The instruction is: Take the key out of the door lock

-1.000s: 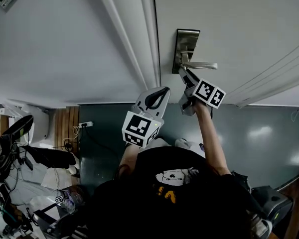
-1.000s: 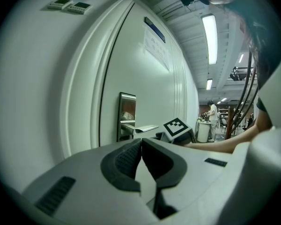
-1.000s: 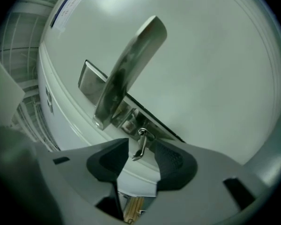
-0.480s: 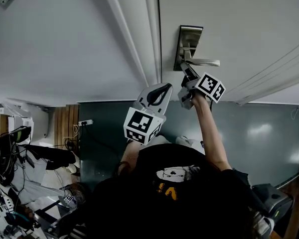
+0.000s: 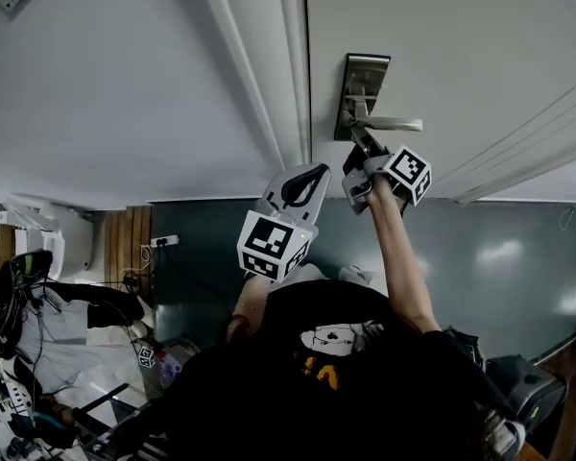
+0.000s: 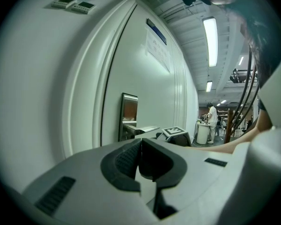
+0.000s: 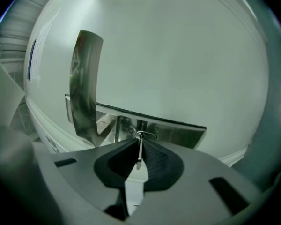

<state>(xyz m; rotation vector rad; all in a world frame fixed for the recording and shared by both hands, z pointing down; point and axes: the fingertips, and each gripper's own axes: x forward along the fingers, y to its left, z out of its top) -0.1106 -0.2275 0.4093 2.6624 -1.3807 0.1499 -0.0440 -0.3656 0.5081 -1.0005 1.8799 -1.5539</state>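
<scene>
A small metal key [image 7: 139,150] sticks out of the lock under the silver lever handle [image 5: 394,123] on the steel lock plate [image 5: 362,89] of the white door [image 5: 461,36]. My right gripper [image 7: 138,143] is up at the lock, its jaws closing, with the key's thin head between the pads and pinched at their tips. In the head view, the right gripper [image 5: 357,142] sits right under the lever. My left gripper [image 5: 302,185] hangs lower and to the left, clear of the door, jaws shut on nothing [image 6: 140,142].
The door frame [image 5: 269,75] runs down just left of the lock plate. A grey wall [image 5: 106,84] lies left of it. Dark floor [image 5: 518,257] lies below, with cluttered cables and gear [image 5: 38,353] at the lower left.
The right gripper's tips moved a little up onto the key below the lever. The left gripper stayed where it was.
</scene>
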